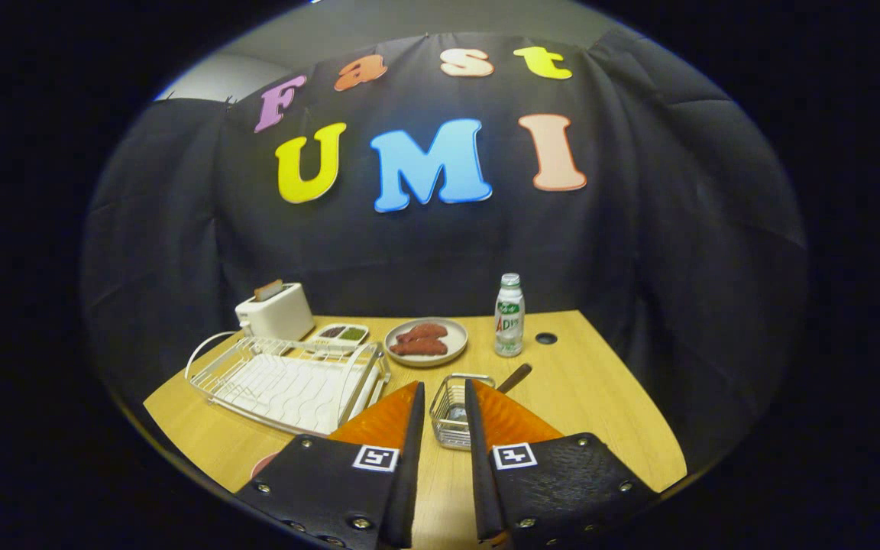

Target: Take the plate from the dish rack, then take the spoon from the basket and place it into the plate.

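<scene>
Nearest us the claw (444, 416) stands open and empty over the worktop (600, 412). We see the basket (451, 409) just ahead between its fingers, the spoon (514, 377) handle slanting far-right out of it. A pinkish edge, perhaps the plate (263, 462), peeks near-left, by the dish rack (287, 378).

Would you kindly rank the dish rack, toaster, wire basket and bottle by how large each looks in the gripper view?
1. dish rack, clearly largest.
2. toaster and wire basket: about alike; the basket sits nearer, between the open gripper fingertips, so I won't rank them.
3. bottle, smallest.
</scene>
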